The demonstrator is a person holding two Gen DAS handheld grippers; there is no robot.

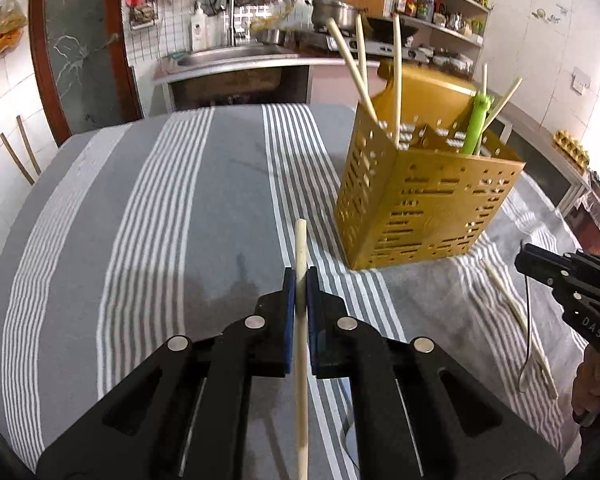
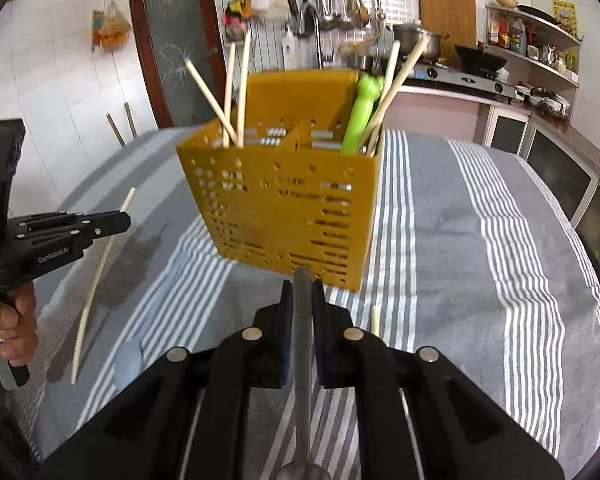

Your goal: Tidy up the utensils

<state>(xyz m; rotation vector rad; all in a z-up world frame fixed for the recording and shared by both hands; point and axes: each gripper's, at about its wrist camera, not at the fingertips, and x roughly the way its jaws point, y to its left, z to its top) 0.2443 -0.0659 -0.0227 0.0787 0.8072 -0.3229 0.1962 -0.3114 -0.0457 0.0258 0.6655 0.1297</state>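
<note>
My left gripper [image 1: 300, 280] has its jaws clamped on a chopstick [image 1: 301, 360]; my right gripper [image 2: 302, 292] pinches a metal handle [image 2: 302, 340], probably a spoon. The caddy [image 2: 284, 204] stands just ahead on the striped tabletop [image 2: 480, 240]. I'd lift each high, tip it upright, then drop it among its kind. Lettering reads "GenRobot.AI" on the left gripper; "DAS" on the right.

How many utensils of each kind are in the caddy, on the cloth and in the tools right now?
Chopsticks: 7 (5 in the yellow caddy, 1 in the left tool, 1 on the cloth)
Green utensil: 1, in the caddy
Metal utensil: 1, in the right tool
Total: 9
A pale shape on the cloth is too blurred to count.
</note>
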